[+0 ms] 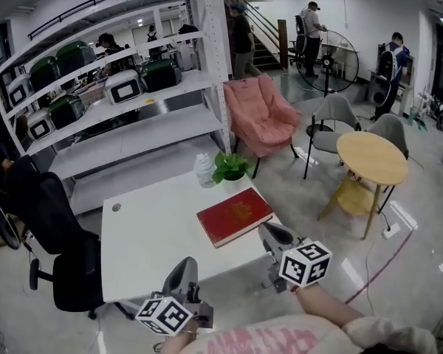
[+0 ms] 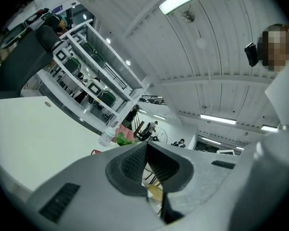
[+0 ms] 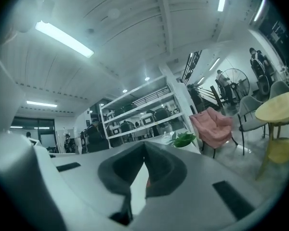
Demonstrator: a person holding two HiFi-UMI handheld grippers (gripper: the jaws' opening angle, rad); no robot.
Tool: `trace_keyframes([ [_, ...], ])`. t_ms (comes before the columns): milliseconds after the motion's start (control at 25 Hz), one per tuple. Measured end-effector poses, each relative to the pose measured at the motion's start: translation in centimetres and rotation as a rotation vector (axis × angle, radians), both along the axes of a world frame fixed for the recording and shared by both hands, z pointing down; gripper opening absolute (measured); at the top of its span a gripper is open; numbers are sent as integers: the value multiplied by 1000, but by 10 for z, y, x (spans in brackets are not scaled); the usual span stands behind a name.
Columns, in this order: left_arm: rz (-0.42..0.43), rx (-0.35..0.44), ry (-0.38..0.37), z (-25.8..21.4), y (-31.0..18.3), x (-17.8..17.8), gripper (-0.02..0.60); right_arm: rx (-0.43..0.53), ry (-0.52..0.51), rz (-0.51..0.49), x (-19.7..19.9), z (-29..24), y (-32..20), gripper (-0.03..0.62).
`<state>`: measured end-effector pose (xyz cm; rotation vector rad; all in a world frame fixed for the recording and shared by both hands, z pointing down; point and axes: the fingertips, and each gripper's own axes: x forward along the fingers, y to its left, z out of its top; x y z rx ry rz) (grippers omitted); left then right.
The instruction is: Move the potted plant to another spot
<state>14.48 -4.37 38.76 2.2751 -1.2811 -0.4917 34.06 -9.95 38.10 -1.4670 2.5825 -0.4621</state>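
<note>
white shelving (image 1: pixel 155 127), pink armchair (image 1: pixel 262 116)

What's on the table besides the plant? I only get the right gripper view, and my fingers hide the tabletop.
Observer: A red book lies on the white table, nearer you than the potted plant.
Operator: Anything beside the plant?
Observer: A clear water bottle stands just left of it in the head view.
Operator: Where's my other gripper?
Observer: The left gripper is by the table's near edge, fingers shut, empty.

readable text: none | red book (image 1: pixel 234 216) cover: gold imprint too small to read
</note>
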Motion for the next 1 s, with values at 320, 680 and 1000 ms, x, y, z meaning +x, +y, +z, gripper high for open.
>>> trace_keyframes([
  [320,-46,-23,0,0,26,42,3,-21,90,-48,33,6,21,6],
  [680,-84,-36,-6,4,58,60,3,-42,95,-48,61,17,43,6],
  [1000,-115,-53,5,14,85,74,3,-46,125,-63,78,24,67,6],
])
